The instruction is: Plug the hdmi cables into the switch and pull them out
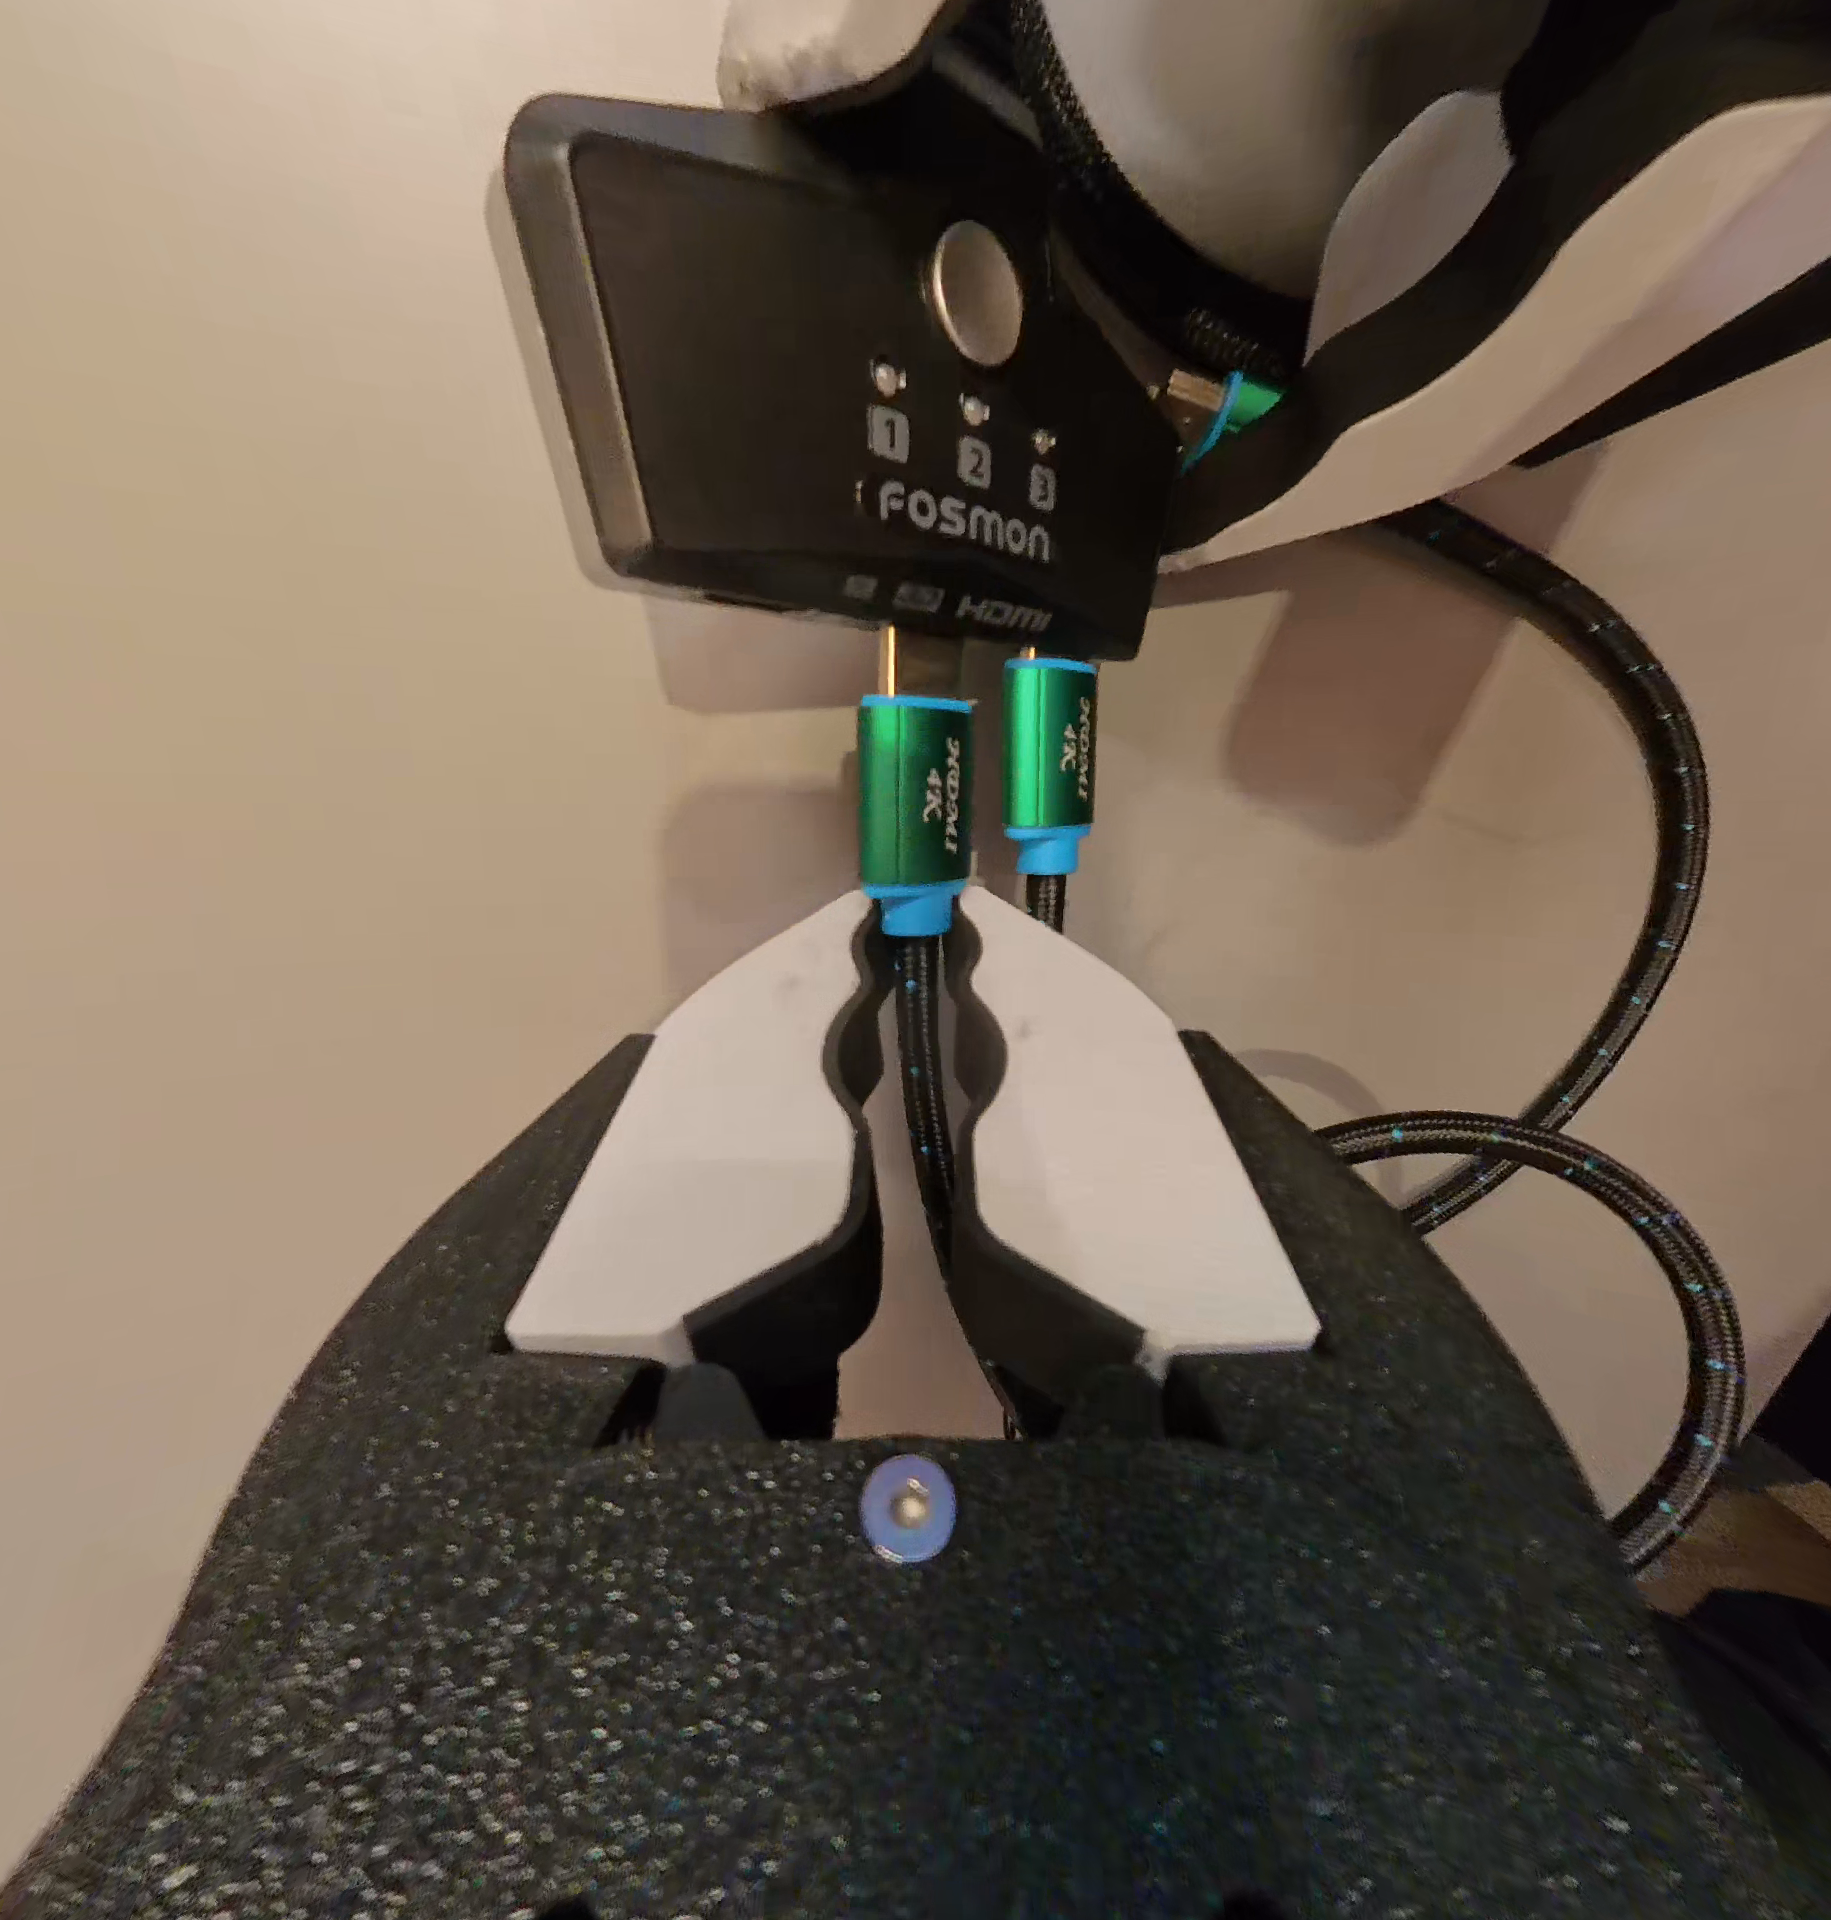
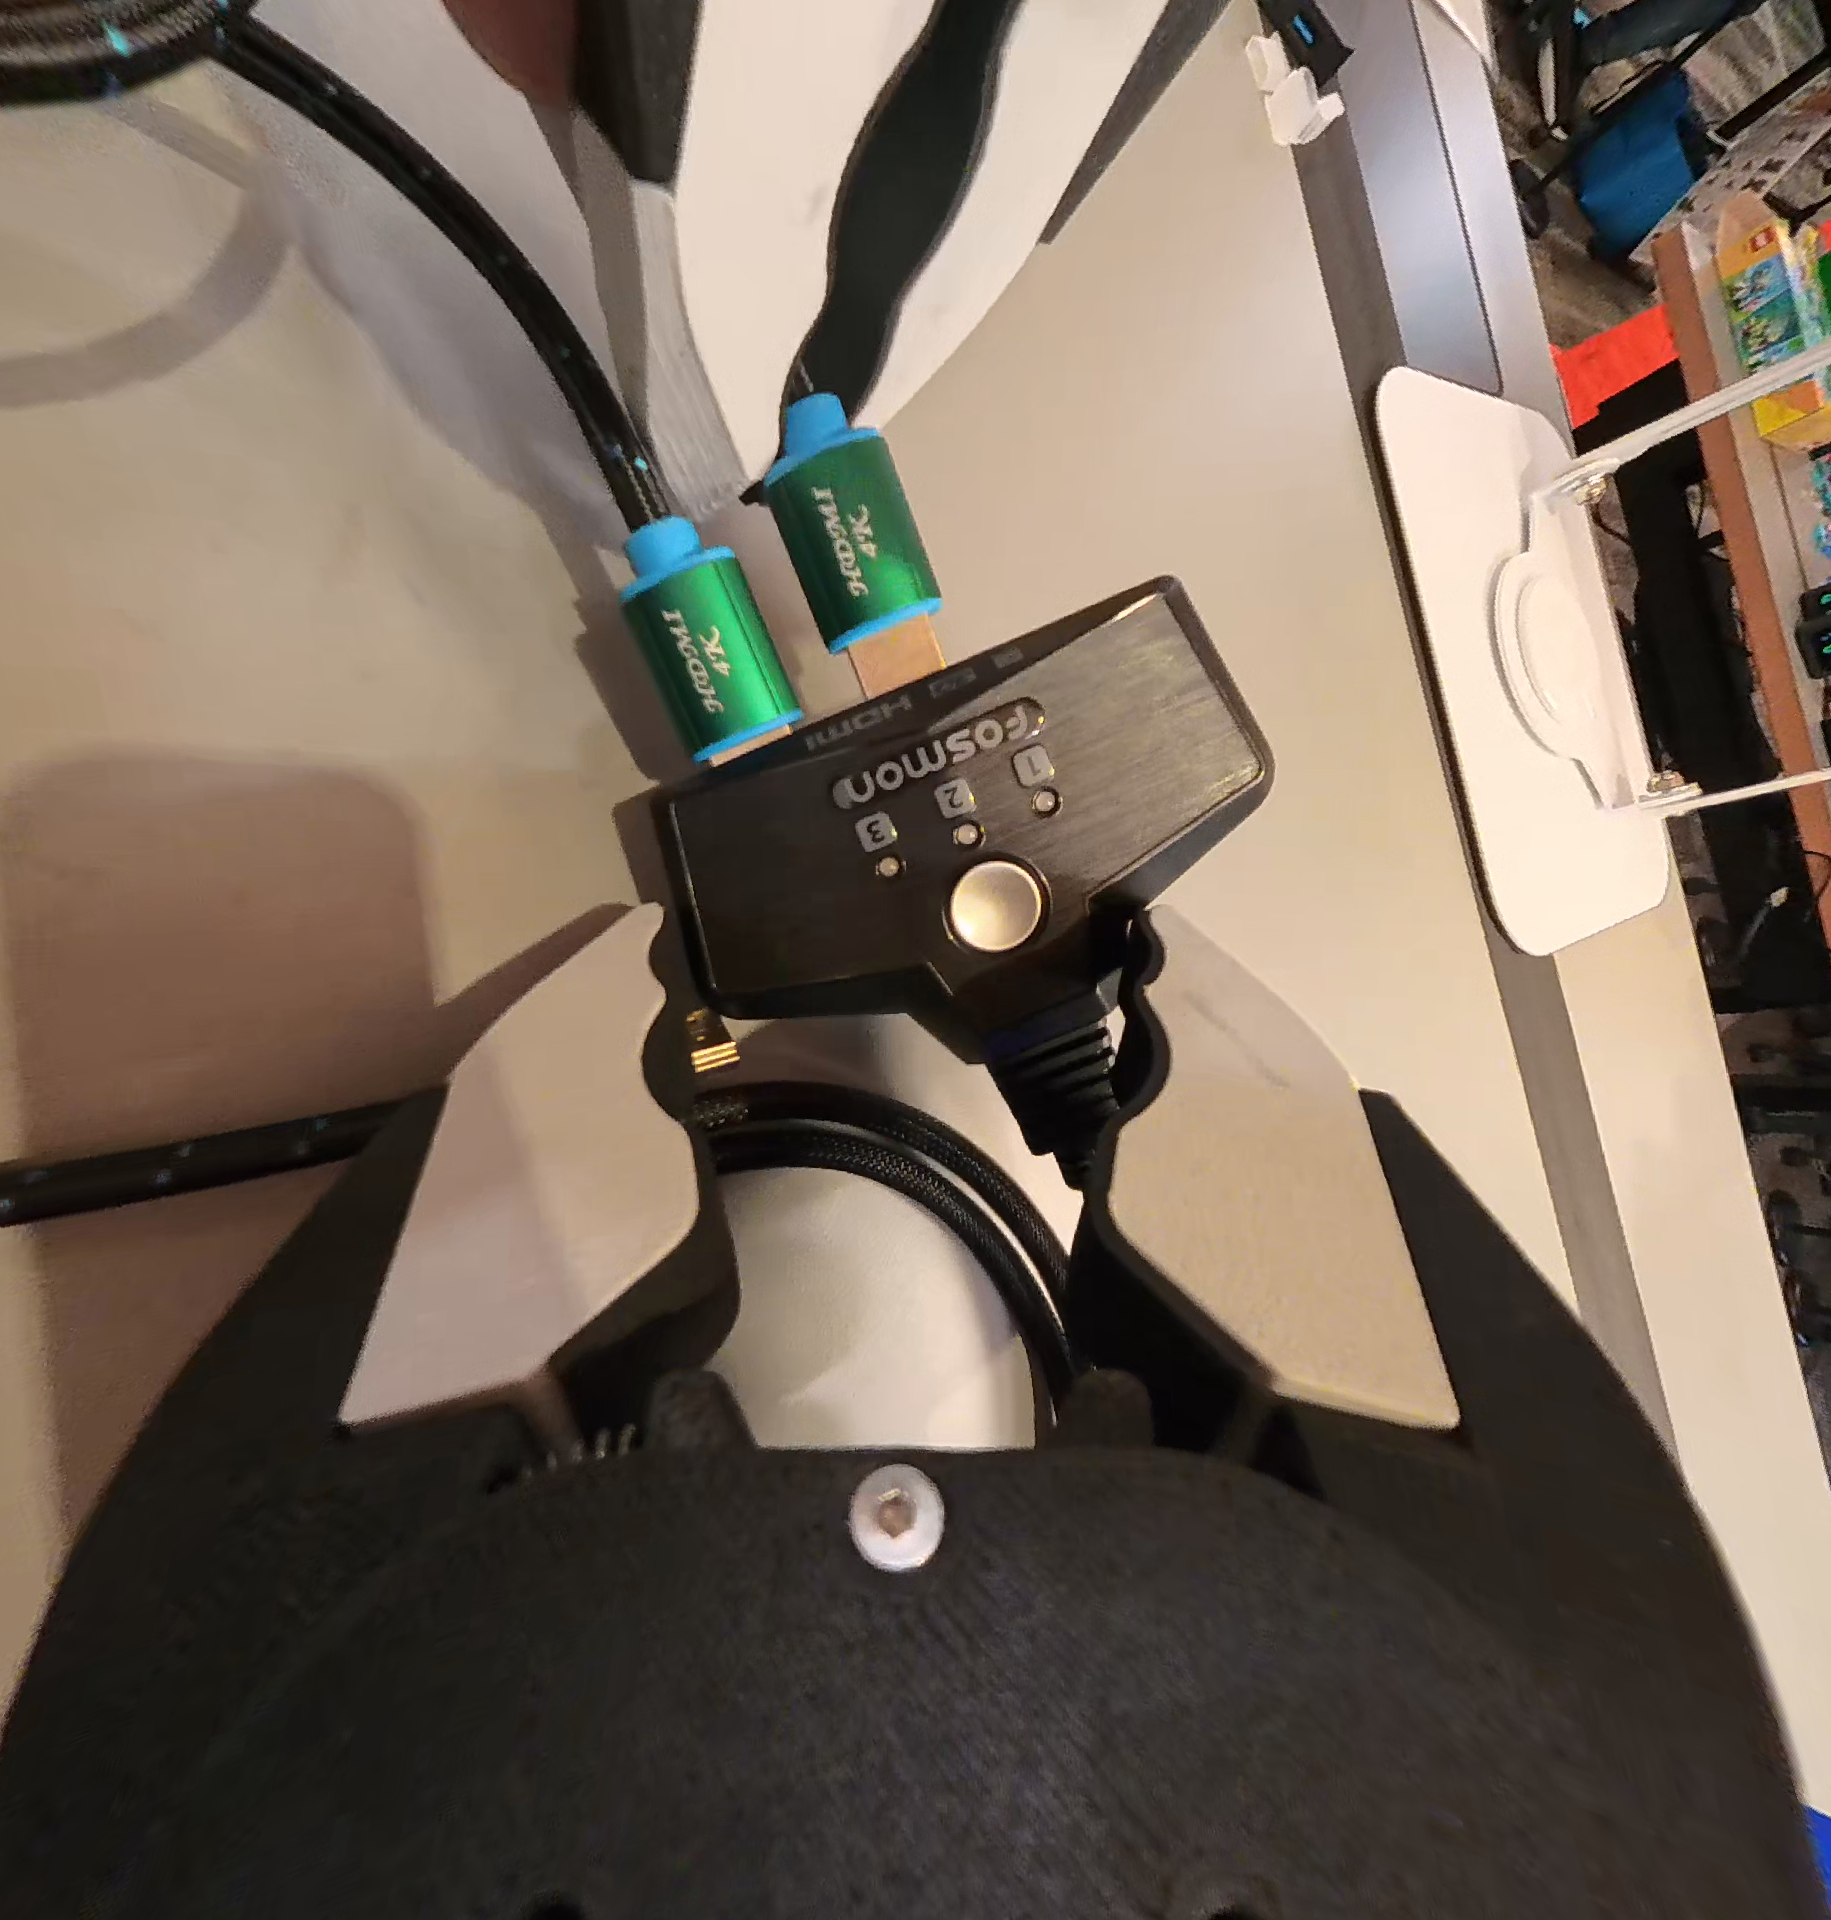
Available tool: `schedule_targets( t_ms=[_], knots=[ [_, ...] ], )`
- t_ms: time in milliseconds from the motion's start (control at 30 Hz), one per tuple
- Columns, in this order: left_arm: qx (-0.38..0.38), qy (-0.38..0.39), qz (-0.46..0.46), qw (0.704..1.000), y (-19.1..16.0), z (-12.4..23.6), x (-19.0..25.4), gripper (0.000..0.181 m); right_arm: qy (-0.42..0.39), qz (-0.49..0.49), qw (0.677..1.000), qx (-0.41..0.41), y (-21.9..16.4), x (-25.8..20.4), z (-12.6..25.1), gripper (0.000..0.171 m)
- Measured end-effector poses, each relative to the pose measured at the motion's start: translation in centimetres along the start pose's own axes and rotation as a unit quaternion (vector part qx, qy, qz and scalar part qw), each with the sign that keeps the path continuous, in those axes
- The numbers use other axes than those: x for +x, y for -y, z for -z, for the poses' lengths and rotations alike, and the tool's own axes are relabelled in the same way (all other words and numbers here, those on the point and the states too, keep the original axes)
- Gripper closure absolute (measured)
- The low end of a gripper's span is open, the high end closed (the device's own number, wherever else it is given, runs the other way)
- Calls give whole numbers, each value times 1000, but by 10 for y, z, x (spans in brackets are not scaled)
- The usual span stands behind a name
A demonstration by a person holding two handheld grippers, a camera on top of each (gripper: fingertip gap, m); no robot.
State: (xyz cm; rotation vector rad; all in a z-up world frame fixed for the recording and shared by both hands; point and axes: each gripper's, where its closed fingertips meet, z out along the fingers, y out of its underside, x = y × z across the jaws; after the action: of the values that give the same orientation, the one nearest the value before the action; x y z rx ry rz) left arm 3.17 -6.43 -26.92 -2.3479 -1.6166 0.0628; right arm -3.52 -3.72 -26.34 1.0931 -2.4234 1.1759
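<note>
**Switch held at its tail end, one plug half out**

Right tongs (image 2: pixel 895 997) clenched on the narrow cable end of the black switch (image 2: pixel 952 821), holding it just above the pale tabletop (image 2: pixel 215 520). Left tongs (image 1: pixel 916 935) clenched on the braided cable just behind the first green plug (image 1: pixel 911 800), fingertips at its blue collar. That plug's gold tip shows bare between plug body and port, only partly seated. Second green plug (image 1: pixel 1048 748) sits beside it, pushed almost fully in; its cable (image 1: pixel 1638 831) loops off to the right. A third connector (image 1: pixel 1228 410) lies loose under the right tongs, unplugged.
</note>
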Motion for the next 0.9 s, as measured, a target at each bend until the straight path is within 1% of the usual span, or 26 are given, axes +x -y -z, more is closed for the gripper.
schedule_targets(
  t_ms=[167, 400, 467, 567, 700, 833, 900],
  knots=[
    [-5, 8, -6, 1000, 1, 4, 3, 172, -2, -2, 1000, -2, 0, 0, -1, 92],
    [-39, 59, -25, 997, -1, 8, 4, 172, -2, -12, 1000, -10, 1, -2, -2, 92],
    [-41, 62, -28, 997, -1, 9, 4, 172, -6, -13, 1000, -16, 1, -2, -2, 92],
    [-40, 59, -32, 997, -3, 11, 5, 173, -13, -15, 1000, -21, 3, -2, -2, 92],
    [-26, 36, -32, 999, -4, 13, 7, 173, -25, -6, 1000, -14, 7, -1, -1, 92],
    [-26, -6, -50, 998, -11, 15, 15, 172, -31, 28, 999, 13, 17, -3, 3, 92],
    [-33, -8, -55, 998, -13, 15, 17, 173, -37, 36, 999, 12, 19, -4, 3, 92]
  ],
)
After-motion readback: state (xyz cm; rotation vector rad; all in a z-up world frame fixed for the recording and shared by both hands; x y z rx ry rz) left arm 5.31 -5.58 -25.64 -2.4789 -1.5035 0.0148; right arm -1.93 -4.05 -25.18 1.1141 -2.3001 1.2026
